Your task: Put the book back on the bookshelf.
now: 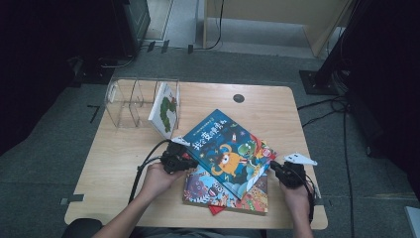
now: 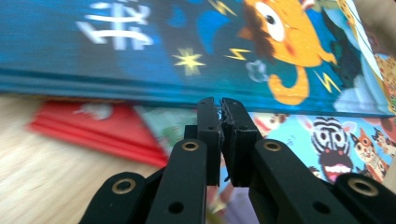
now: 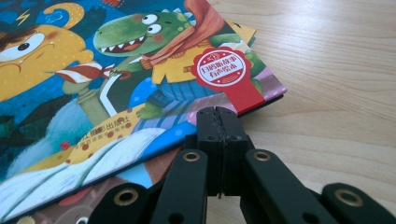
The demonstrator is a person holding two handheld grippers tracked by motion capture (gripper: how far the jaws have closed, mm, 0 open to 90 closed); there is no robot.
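One book (image 1: 164, 110) already stands in the clear rack (image 1: 130, 101). The left gripper (image 1: 188, 161) and right gripper (image 1: 275, 167), both pressed together and empty, flank the blue book (image 1: 229, 148) atop the stack (image 1: 250, 196); three remain.

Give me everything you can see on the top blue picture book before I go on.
The blue picture book is a thin, glossy hardcover with white Chinese title characters, an orange one-eyed monster, a green dinosaur and a red seal sticker at one corner. It lies closed, cover up, skewed on top of a stack of books on the wooden table. The shut left gripper and shut right gripper sit at its opposite edges; contact is unclear.
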